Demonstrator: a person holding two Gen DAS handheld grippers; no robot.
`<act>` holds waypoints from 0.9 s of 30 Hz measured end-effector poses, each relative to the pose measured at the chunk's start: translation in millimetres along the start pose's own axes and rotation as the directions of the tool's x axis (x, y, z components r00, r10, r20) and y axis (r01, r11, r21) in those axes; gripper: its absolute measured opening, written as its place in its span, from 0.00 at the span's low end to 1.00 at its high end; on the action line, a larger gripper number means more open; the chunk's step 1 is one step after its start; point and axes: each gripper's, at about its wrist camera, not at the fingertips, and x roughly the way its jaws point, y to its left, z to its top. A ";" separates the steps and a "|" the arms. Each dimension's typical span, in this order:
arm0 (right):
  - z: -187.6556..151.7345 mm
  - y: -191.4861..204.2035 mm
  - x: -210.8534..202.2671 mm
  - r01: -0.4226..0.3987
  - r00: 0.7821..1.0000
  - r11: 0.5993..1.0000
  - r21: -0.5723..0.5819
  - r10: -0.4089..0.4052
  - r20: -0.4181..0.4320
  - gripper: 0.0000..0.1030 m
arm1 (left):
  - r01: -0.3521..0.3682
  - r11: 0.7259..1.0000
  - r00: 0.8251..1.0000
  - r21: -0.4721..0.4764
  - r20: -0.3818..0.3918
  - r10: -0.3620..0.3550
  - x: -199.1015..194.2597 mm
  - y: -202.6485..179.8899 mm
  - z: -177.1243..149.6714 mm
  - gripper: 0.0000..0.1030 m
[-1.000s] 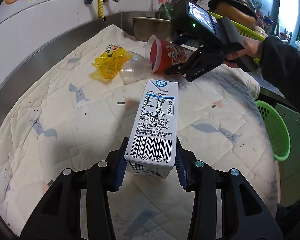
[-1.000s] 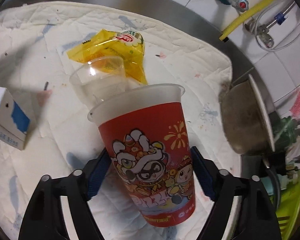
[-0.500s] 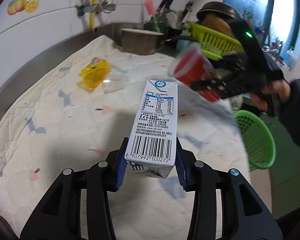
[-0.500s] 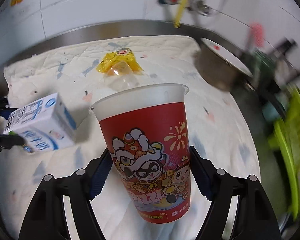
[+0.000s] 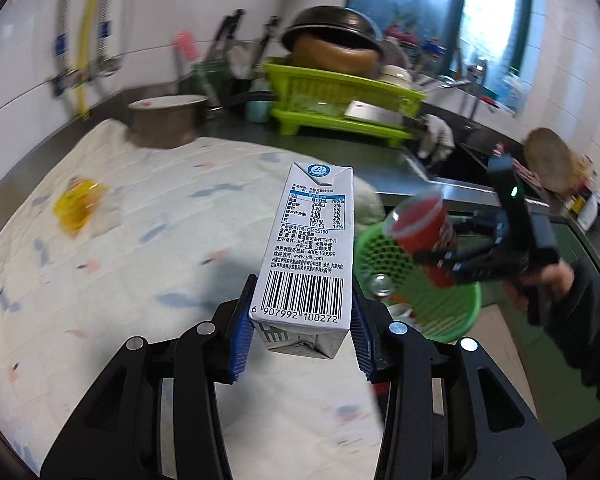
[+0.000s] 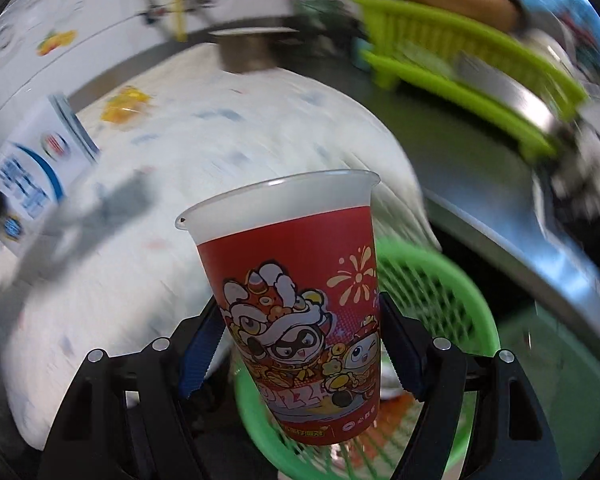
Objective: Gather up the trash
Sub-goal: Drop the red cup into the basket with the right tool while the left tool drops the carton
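A quilted white cloth [image 5: 140, 240] covers the tabletop and runs to its rounded near-right corner, where the surface drops away. Just past that edge, lower down, sits the green mesh basket [image 5: 452, 312], its rim close against the cloth's overhang; a can and other scraps lie inside. Behind it a steel sink ledge [image 5: 440, 188] hems the basket in on the far side. The right tongs [image 6: 300, 344] are clamped on the red cartoon cup [image 6: 300, 300], held over the basket's rim. The left tongs [image 5: 300, 332] are clamped on the white milk carton [image 5: 306, 256], raised above the cloth near the same corner, beside the cup. Well away across open cloth lies a yellow wrapper [image 5: 78, 206], blurred, towards the wall.
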 end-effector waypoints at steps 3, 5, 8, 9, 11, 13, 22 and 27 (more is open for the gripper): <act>-31.4 -25.2 6.0 0.018 1.000 0.997 0.073 -0.016 -0.023 0.70 | 0.030 0.999 1.000 0.034 -0.011 -0.029 13.0 -29.2 6.4 0.40; -43.1 -33.4 8.9 0.034 0.999 0.995 0.096 -0.032 -0.025 0.70 | 0.046 0.998 0.999 0.053 -0.021 -0.045 23.9 -46.1 10.3 0.40; -59.5 -45.6 15.5 0.026 1.000 0.989 0.147 -0.023 -0.020 0.70 | 0.076 0.995 0.996 0.071 -0.046 -0.073 45.5 -71.0 13.7 0.40; -63.4 -49.1 17.4 0.026 1.000 0.987 0.160 -0.023 -0.020 0.70 | 0.084 0.994 0.995 0.073 -0.057 -0.080 52.8 -76.9 14.7 0.40; -68.0 -54.6 18.9 0.022 1.000 0.983 0.181 -0.019 -0.019 0.70 | 0.101 0.992 0.992 0.077 -0.080 -0.094 67.3 -89.3 15.1 0.40; -71.3 -60.4 20.1 0.023 1.000 0.980 0.195 -0.021 -0.015 0.70 | 0.109 0.991 0.990 0.082 -0.097 -0.100 79.7 -98.8 14.1 0.40; -87.6 -78.4 22.8 0.030 0.999 0.975 0.222 -0.022 -0.037 0.70 | 0.152 0.986 0.976 0.074 -0.169 -0.138 123.0 -126.0 6.4 0.40; -96.0 -84.9 16.9 0.034 0.999 0.973 0.230 -0.027 -0.031 0.72 | 0.159 0.985 0.969 0.069 -0.202 -0.143 140.1 -135.3 1.8 0.40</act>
